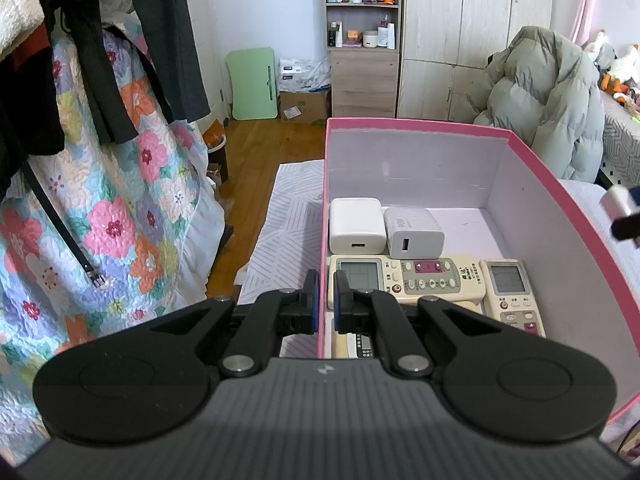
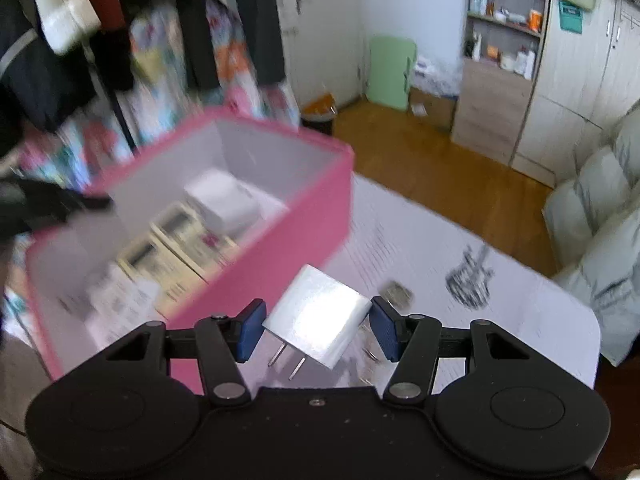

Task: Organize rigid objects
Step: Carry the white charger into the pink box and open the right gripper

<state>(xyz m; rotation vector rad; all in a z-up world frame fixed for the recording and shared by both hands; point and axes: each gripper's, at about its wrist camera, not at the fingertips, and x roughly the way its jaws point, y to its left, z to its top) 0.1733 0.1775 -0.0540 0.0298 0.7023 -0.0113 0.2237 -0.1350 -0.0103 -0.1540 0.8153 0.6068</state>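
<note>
1. The right tool (image 2: pixel 316 330) pinches a white charger (image 2: pixel 318 318) by its two side faces, prongs toward the camera. It hangs above the tabletop (image 2: pixel 520 312), just beside the pink box (image 2: pixel 280 240) at its outer wall. Gripping the flat sides probably keeps the block steady for lowering into the box.
2. The left tool (image 1: pixel 326 300) is pressed together on the near left wall of the pink box, one finger inside and one outside. This likely braces the box so it will not slide.
3. Inside the box, nearest the left tool, lie two beige remotes (image 1: pixel 404 280), side by side along the near end.
4. Beyond them, two white chargers (image 1: pixel 356 226) stand together in the left half. The floor to their right is bare, a likely spot for the held charger.
</note>
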